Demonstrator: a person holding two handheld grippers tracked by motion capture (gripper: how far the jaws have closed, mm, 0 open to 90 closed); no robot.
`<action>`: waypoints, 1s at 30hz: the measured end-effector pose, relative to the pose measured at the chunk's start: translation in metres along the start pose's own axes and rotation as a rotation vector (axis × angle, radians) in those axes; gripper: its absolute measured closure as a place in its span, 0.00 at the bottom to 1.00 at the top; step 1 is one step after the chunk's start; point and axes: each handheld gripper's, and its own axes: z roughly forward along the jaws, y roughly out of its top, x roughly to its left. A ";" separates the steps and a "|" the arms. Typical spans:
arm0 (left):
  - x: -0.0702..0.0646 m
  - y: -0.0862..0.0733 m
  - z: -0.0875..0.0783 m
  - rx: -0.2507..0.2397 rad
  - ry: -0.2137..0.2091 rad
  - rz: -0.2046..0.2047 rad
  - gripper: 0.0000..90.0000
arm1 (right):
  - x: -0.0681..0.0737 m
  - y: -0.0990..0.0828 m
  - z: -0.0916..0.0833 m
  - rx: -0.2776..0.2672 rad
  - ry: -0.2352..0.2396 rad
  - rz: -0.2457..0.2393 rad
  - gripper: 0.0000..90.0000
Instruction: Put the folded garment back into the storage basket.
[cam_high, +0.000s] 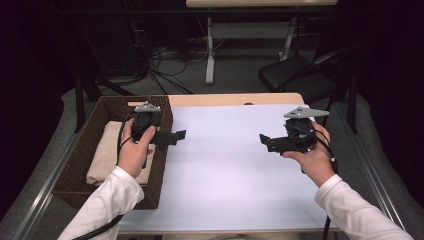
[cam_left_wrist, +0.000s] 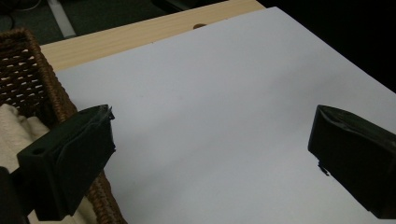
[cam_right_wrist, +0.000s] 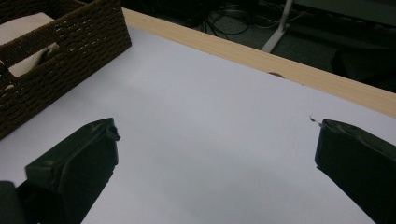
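My left gripper (cam_high: 172, 136) at mid-left: jaws wide apart, empty, just beside the basket (cam_high: 95, 125) rim. Towel (cam_high: 107, 150) lies inside the basket, left of frame. My right gripper (cam_high: 267, 140) at mid-right: jaws wide apart, holding nothing, above the white desk (cam_high: 225, 170). Dark room, chair (cam_high: 295, 75) upper right.

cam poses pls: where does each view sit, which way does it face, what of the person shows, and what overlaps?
High view: above the person's side, facing forward and down on the table; both forearms, left gripper, right gripper.
Left gripper view: on the left gripper, looking across the white sheet; jaws wide apart.
Right gripper view: on the right gripper, facing the table's far edge; jaws wide apart.
Shared: the basket holding folded cloth appears in both gripper views.
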 end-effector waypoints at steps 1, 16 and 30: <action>-0.001 0.000 0.001 0.001 0.002 0.002 0.00 | -0.002 -0.002 -0.001 0.000 0.000 0.004 0.00; -0.018 -0.009 0.016 -0.028 -0.061 0.004 0.00 | -0.017 -0.021 -0.014 -0.003 -0.020 0.013 0.00; -0.044 -0.035 0.028 -0.046 -0.116 0.072 0.00 | -0.028 -0.064 -0.021 -0.020 -0.057 0.051 0.00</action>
